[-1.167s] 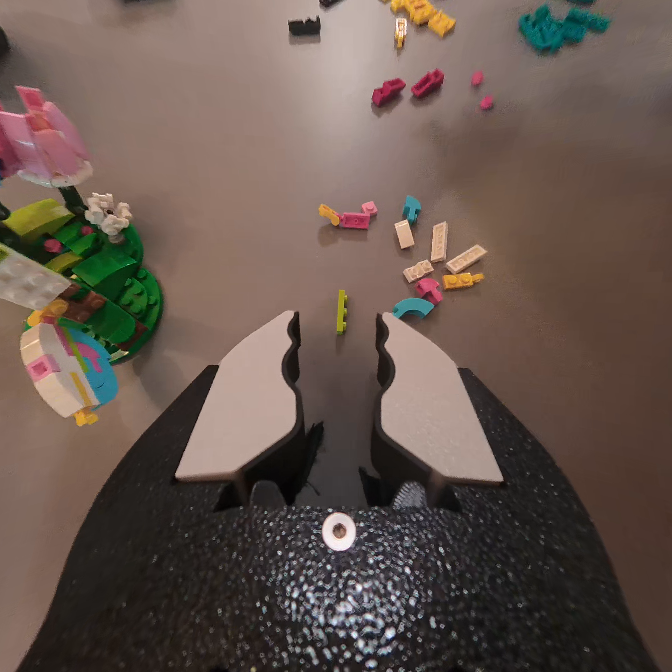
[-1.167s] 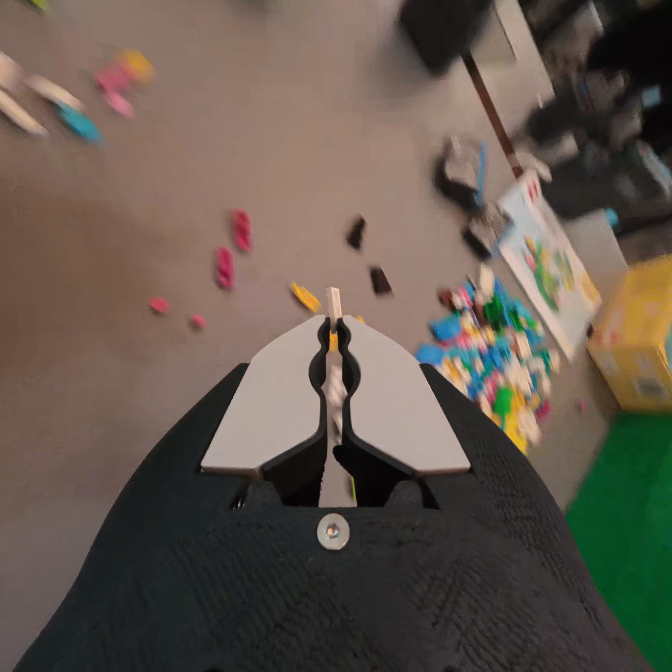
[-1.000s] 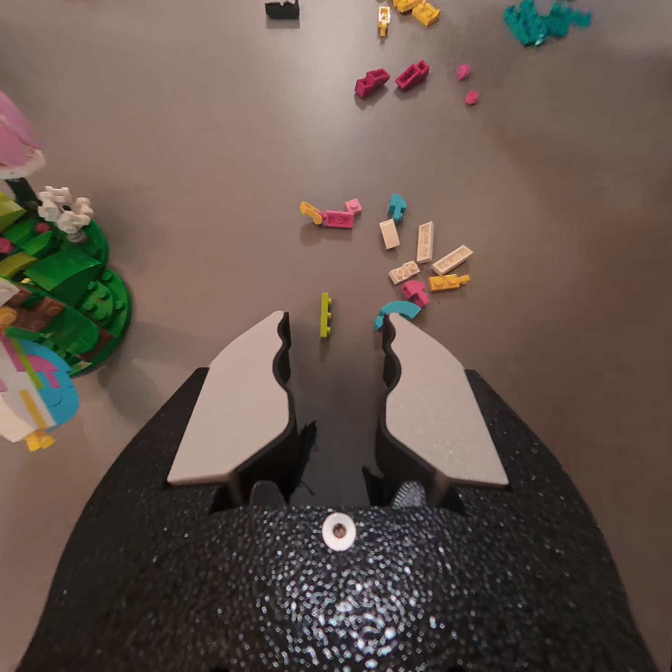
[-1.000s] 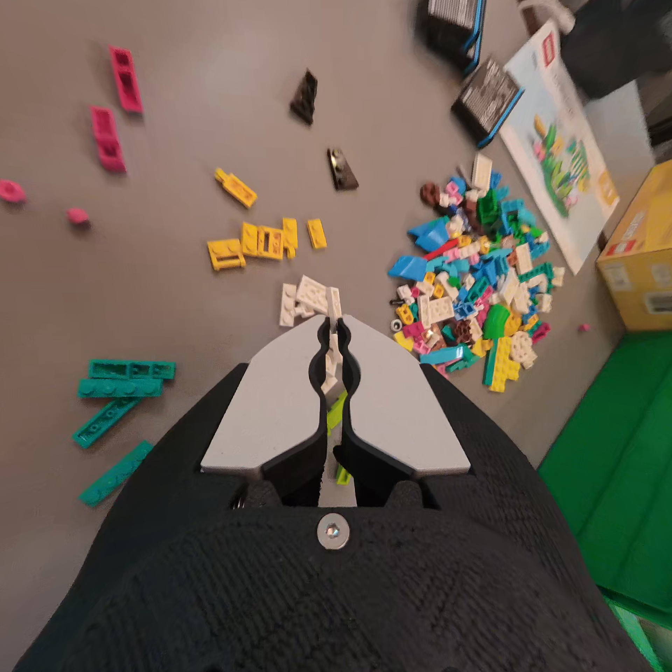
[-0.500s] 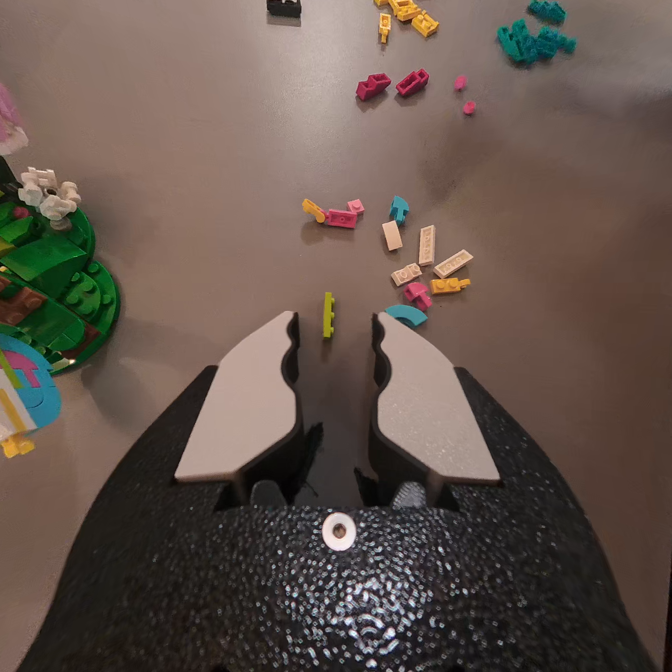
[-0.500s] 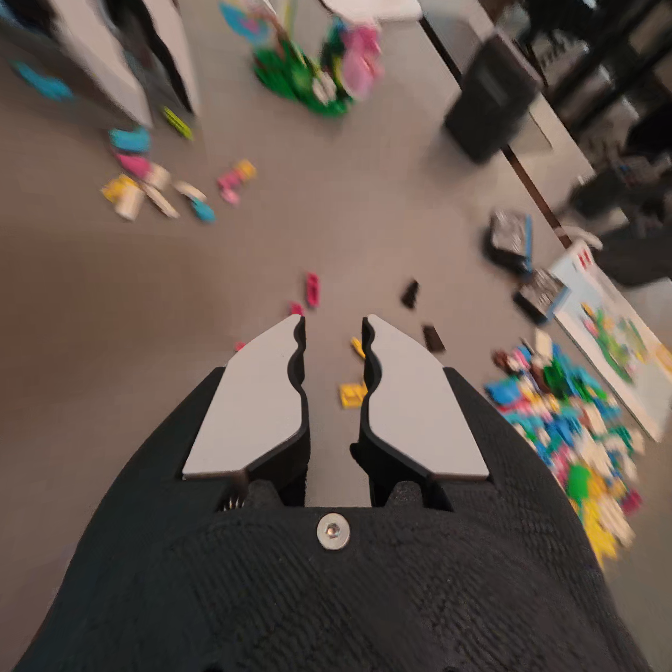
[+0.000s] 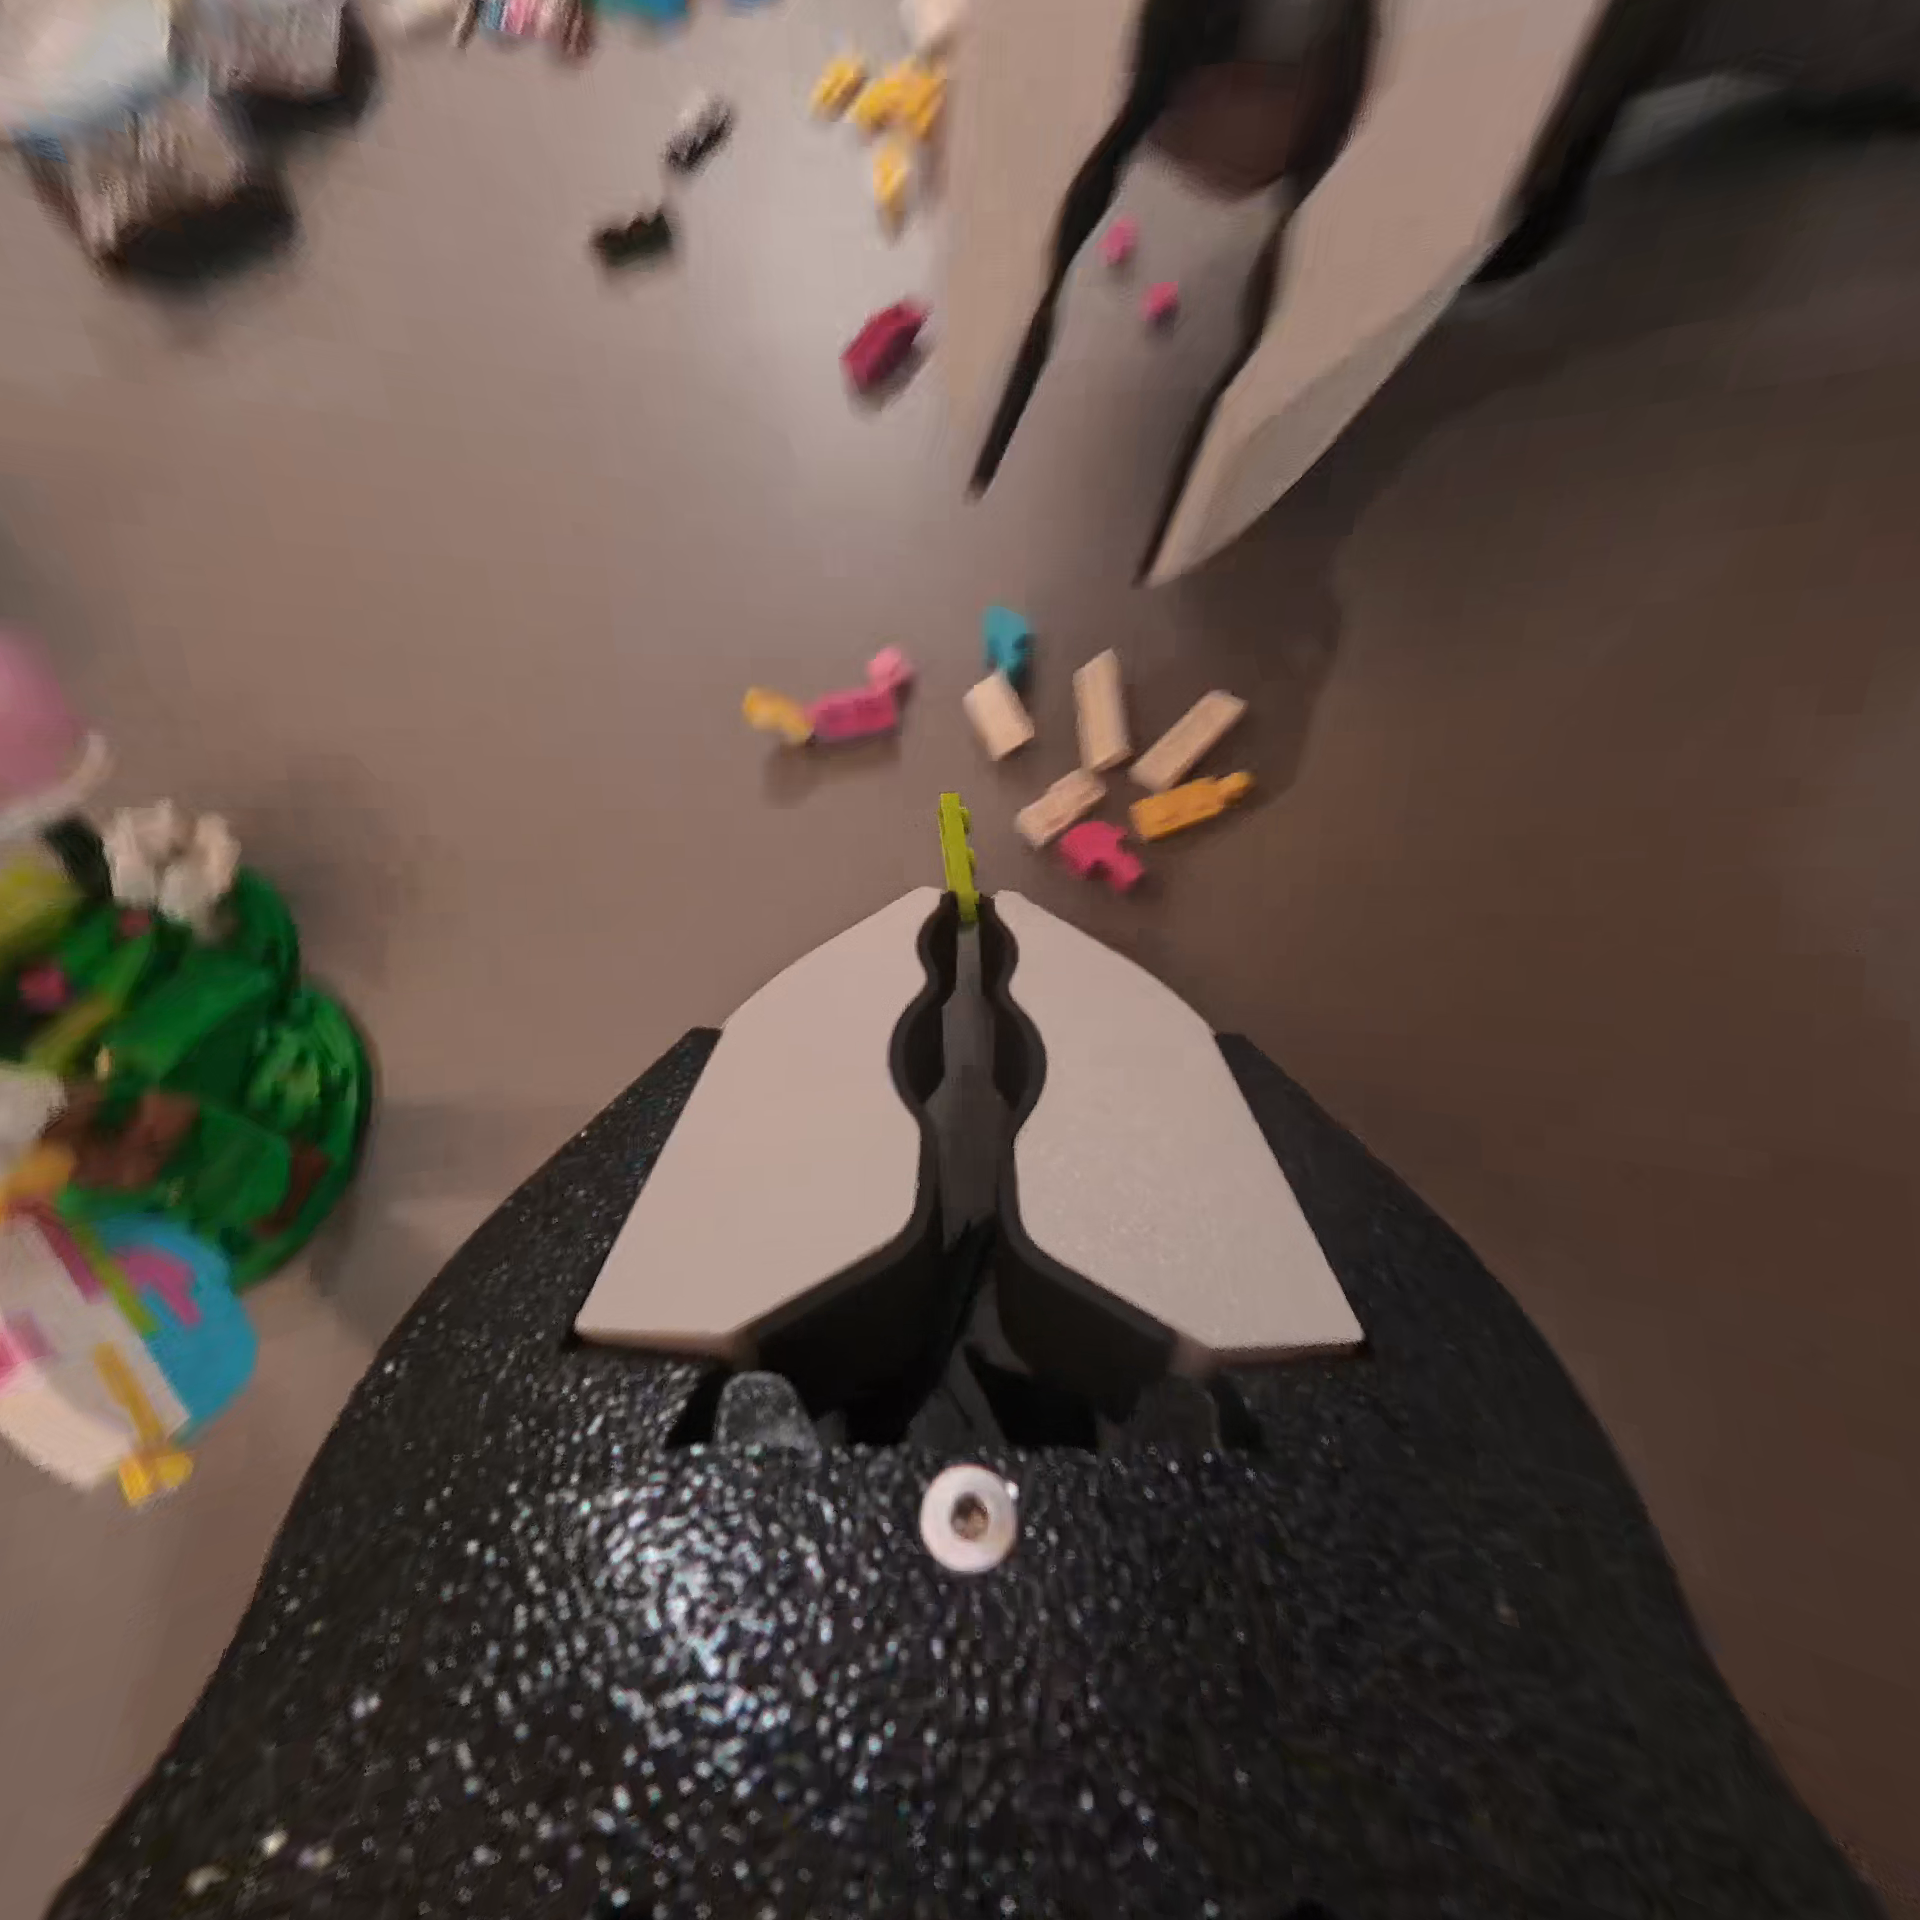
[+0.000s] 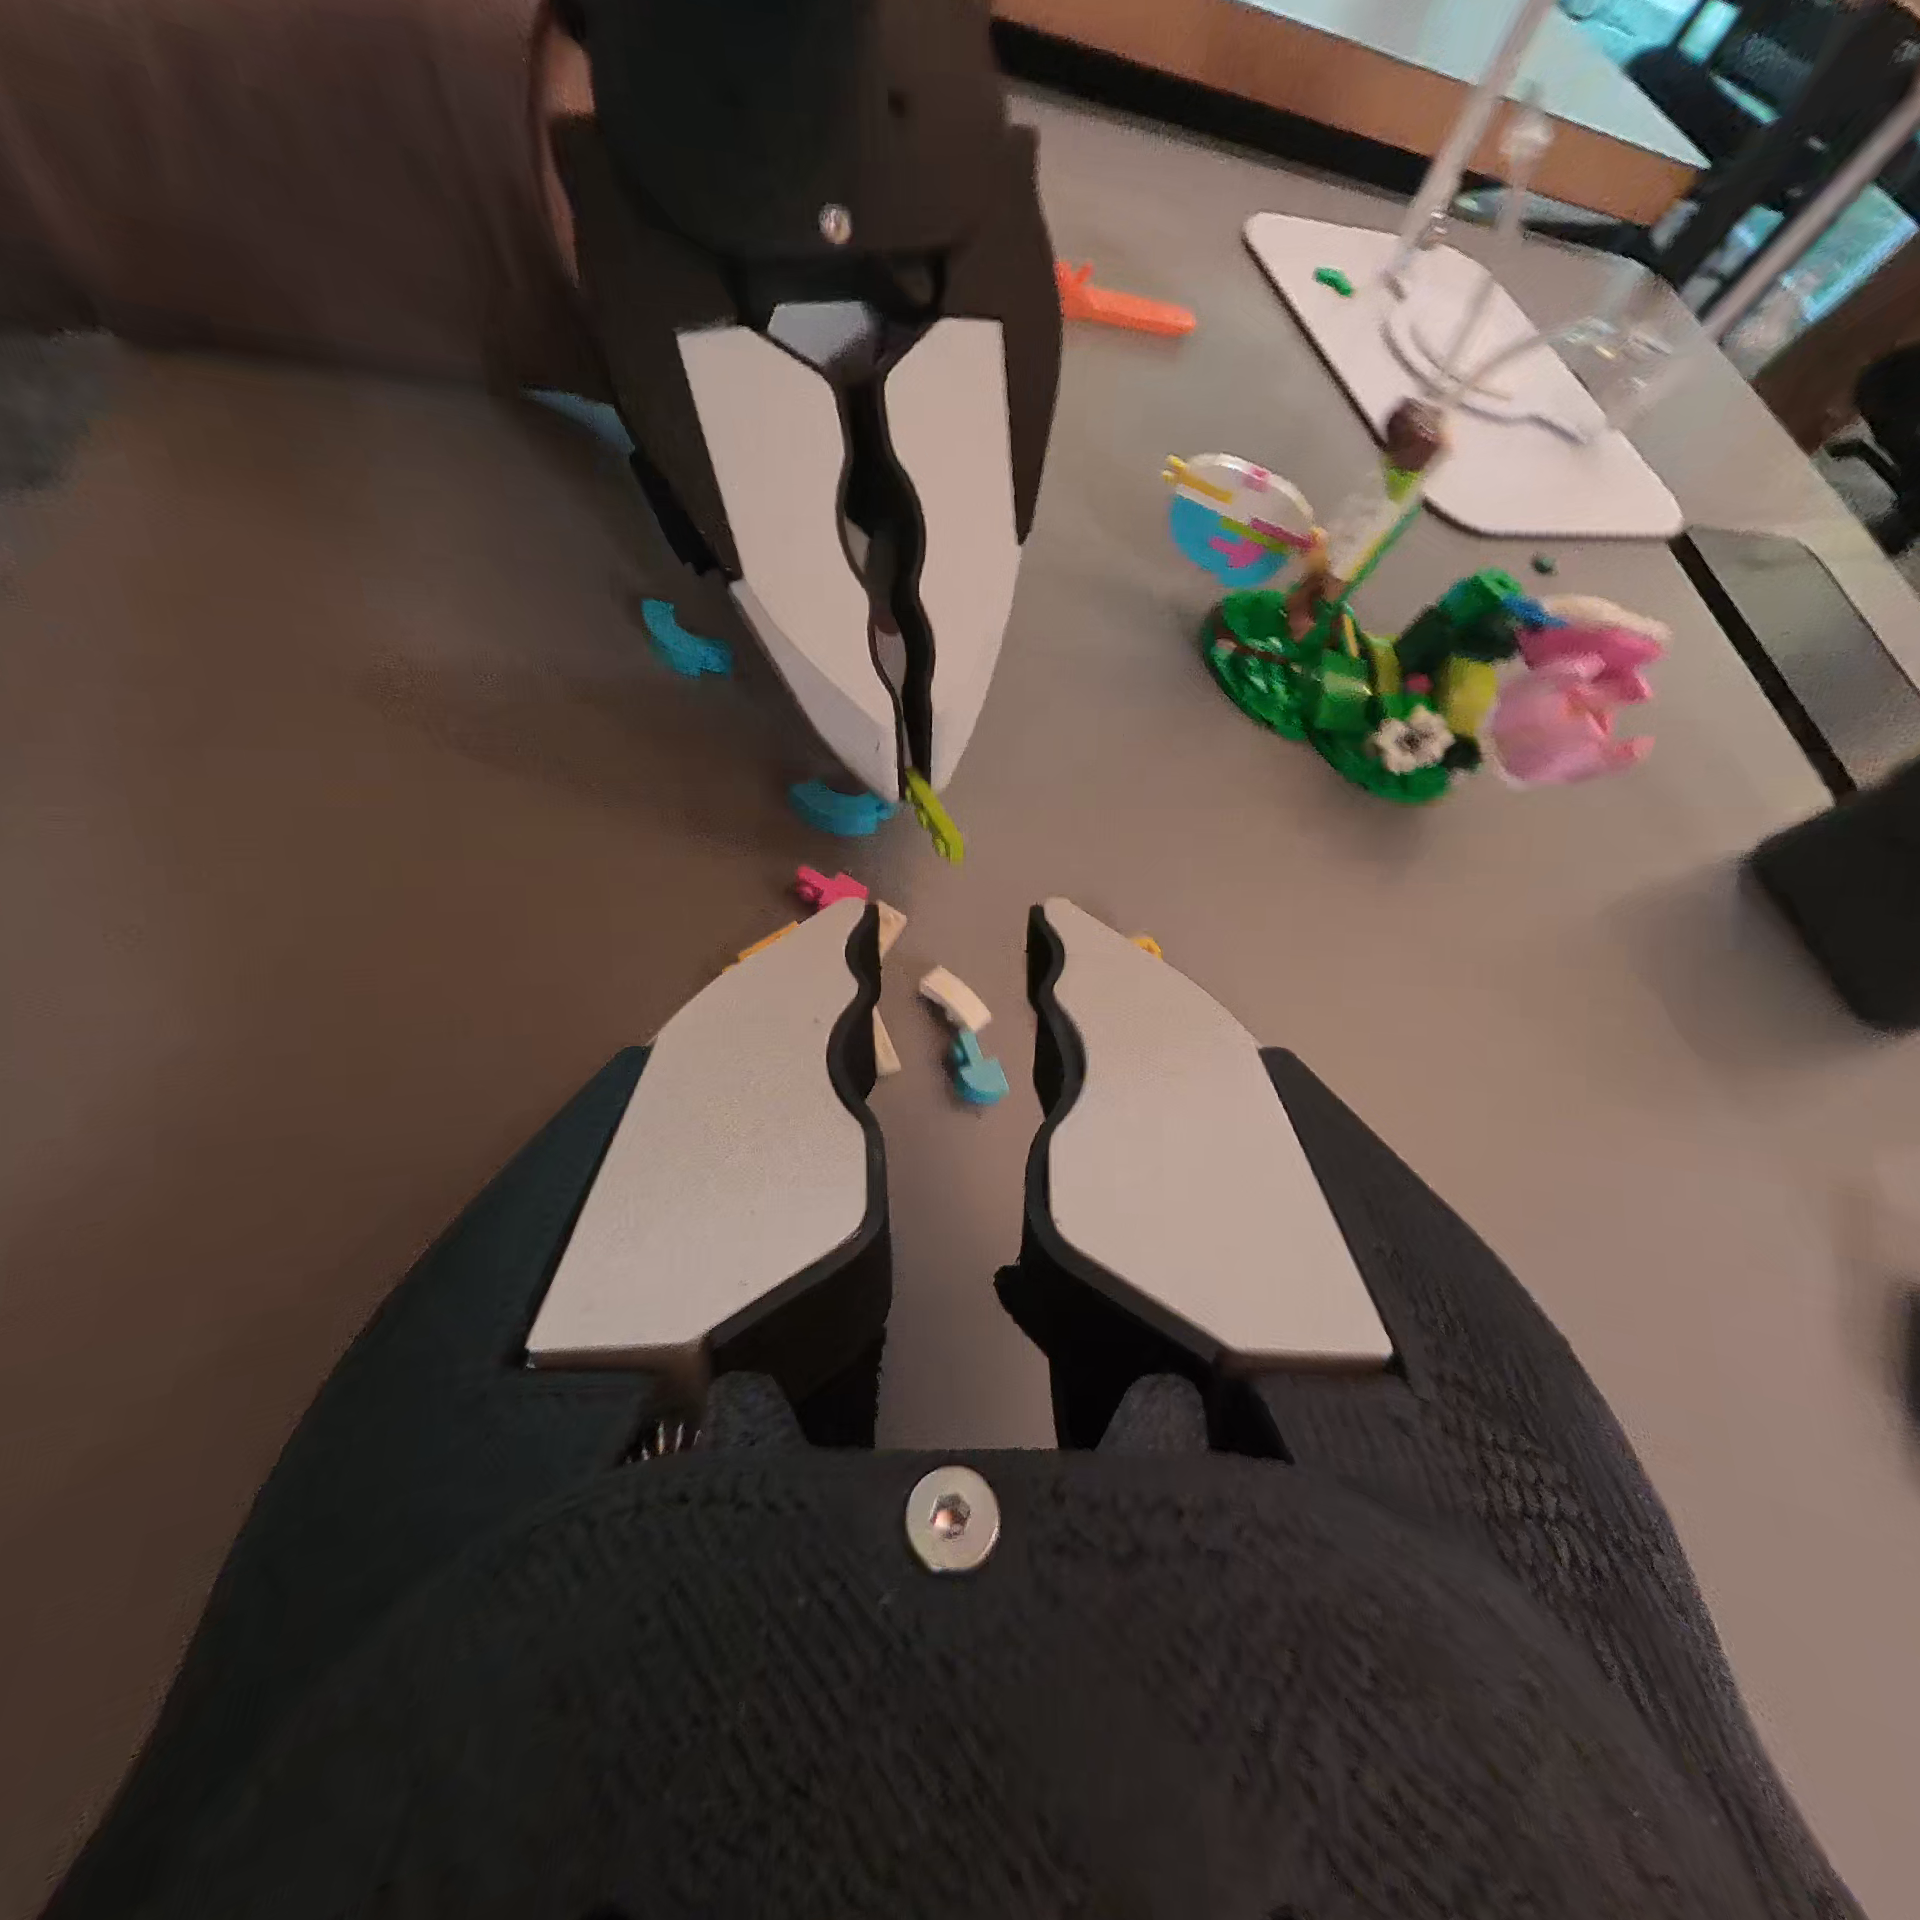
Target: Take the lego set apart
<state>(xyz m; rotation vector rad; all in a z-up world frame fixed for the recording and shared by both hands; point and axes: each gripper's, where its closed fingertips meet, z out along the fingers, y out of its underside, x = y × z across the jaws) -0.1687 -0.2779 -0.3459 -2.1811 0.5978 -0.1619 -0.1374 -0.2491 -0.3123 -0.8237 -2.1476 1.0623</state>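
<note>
Since the earlier frame, left gripper (image 7: 964, 902) has pinched the lime plate (image 7: 957, 854) just above the table (image 7: 520, 582); right gripper (image 8: 951, 920), spread, faces it and should grip squarely before pulling.

Open grey table (image 8: 312, 935) to the left of the right gripper (image 8: 951, 920), and a bare stretch between the loose bricks (image 7: 1091, 727) and the flower model (image 8: 1382, 665). Straight ahead, blocked by the left gripper (image 8: 914, 774) pinching a lime plate (image 8: 932, 816), with loose bricks scattered close beneath. Farther right, hemmed by a black box (image 8: 1849, 904) and a white stand base (image 8: 1455, 353).
</note>
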